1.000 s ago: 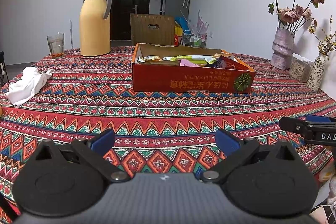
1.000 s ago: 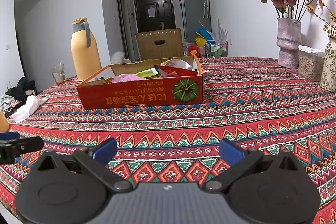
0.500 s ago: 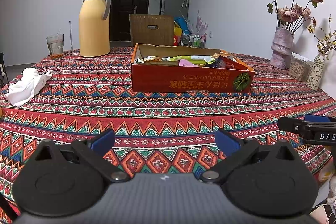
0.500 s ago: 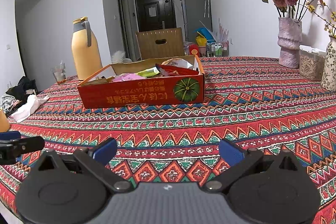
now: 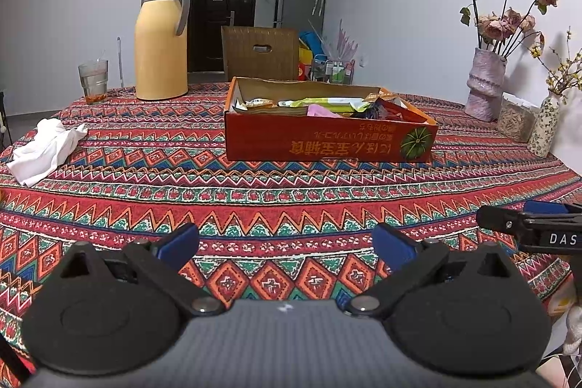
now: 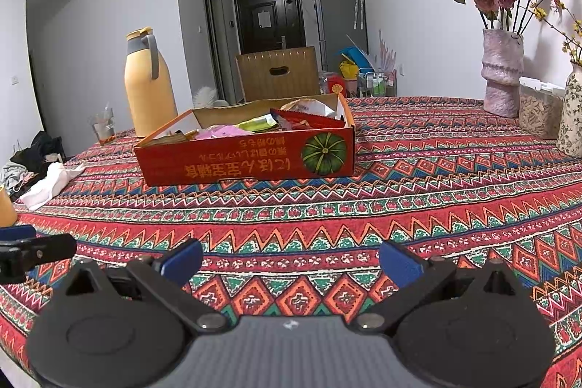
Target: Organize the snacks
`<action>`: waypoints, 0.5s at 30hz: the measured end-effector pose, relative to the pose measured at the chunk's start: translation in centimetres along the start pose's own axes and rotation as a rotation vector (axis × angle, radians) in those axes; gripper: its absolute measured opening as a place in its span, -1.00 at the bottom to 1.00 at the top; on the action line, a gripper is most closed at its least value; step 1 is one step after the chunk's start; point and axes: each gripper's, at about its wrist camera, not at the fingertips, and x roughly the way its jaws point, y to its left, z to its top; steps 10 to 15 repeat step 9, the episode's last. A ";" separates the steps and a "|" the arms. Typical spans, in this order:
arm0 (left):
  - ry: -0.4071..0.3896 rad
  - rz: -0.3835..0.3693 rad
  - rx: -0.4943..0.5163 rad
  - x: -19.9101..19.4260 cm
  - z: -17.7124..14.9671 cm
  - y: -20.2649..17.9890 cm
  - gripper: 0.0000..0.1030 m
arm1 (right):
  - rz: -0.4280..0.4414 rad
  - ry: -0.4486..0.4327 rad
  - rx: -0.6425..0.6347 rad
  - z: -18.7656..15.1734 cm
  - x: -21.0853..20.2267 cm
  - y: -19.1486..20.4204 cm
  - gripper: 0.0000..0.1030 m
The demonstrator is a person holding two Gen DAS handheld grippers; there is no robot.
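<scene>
Almost nothing has shifted over the last second: both wrist views frame the table as they did then, apart from a slight drift, so the task appears to be either not yet begun or already finished, and the pictures do not settle which. The left gripper (image 5: 285, 244) hovers low over the patterned tablecloth (image 5: 254, 206) with its jaws spread wide and nothing between them; the right gripper (image 6: 291, 259) does the same, equally wide and empty. The red cardboard box (image 5: 327, 140) sits at twelve o'clock from the left gripper and at about eleven o'clock from the right, well apart from both, with snack packets (image 5: 320, 104) lying loosely inside it. Its front panel carries yellow East Asian lettering printed upside down beside a green pumpkin picture; the characters cannot be read with confidence. At three o'clock in the left view, the right gripper's finger bears white letters "DAS".
</scene>
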 end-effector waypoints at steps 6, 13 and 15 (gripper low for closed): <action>-0.001 -0.006 0.004 0.0 0.0 -0.1 1.00 | 0.003 0.005 -0.002 -0.3 0.1 0.2 1.00; 0.002 -0.008 0.004 0.0 0.0 -0.1 1.00 | 0.003 0.005 -0.002 -0.3 0.1 0.2 1.00; 0.002 -0.008 0.004 0.0 0.0 -0.1 1.00 | 0.003 0.005 -0.002 -0.3 0.1 0.2 1.00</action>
